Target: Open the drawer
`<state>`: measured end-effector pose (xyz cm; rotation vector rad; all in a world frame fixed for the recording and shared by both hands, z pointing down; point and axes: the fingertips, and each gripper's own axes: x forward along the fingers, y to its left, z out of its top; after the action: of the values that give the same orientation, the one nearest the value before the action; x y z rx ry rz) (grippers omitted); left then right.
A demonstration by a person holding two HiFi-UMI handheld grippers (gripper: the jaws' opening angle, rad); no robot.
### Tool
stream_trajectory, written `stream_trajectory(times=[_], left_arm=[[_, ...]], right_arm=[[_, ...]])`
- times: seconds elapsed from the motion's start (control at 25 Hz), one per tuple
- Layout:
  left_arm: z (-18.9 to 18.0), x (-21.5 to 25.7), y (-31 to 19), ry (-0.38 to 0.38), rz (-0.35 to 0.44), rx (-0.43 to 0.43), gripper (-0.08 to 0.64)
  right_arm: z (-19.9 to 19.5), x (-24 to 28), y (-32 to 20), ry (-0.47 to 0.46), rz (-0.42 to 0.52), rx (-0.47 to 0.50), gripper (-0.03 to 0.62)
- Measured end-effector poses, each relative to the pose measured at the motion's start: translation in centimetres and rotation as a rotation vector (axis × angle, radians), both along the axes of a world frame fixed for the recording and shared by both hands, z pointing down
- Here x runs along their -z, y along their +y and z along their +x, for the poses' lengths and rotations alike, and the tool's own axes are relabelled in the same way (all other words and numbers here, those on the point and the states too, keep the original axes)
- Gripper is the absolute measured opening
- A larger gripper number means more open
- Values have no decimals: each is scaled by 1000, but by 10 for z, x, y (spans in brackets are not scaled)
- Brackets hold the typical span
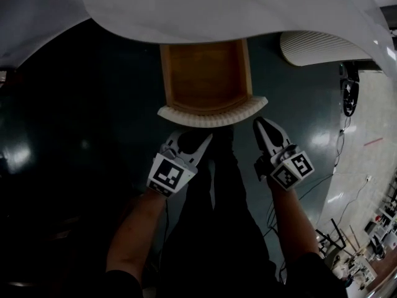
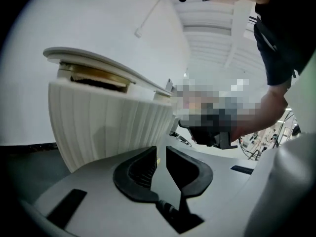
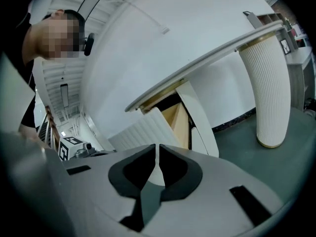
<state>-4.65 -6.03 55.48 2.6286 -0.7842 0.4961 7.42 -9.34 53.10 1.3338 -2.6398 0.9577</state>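
Observation:
The drawer (image 1: 208, 73) stands pulled out from under the white tabletop (image 1: 217, 5), its wooden inside showing and its white ribbed front (image 1: 214, 115) towards me. My left gripper (image 1: 197, 136) sits just short of that front, at its left half. In the left gripper view the ribbed front (image 2: 108, 127) is close on the left, and the left gripper (image 2: 161, 151) is open by a narrow gap with nothing in it. My right gripper (image 1: 260, 123) hovers off the front's right end. The right gripper (image 3: 158, 148) is shut and empty, and the drawer (image 3: 148, 127) lies ahead of it.
A white ribbed column leg (image 1: 316, 48) stands to the right of the drawer, also seen as a tall column (image 3: 266, 93). Cables and a dark device (image 1: 348, 95) lie on the floor at the right. My legs are directly below the drawer front.

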Motion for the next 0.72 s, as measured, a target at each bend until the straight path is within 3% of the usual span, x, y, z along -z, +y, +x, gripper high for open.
stream_trajectory(times=[0.16,0.28,0.48,0.72], left_arm=[[-5,64,23,-16,-27,-6,64],[-10,121,29,-20,7,9,63],[-16,216,51,144,-42,98,63],[-36,288,68,166,4,139,63]], right_arm=[[-22,65,25,-8,-28,49,26],[-49,117,36,-2,-8,121,26],[-86,199,69,-29,-3,197,26],[-93,271,91,-38,59,239,24]])
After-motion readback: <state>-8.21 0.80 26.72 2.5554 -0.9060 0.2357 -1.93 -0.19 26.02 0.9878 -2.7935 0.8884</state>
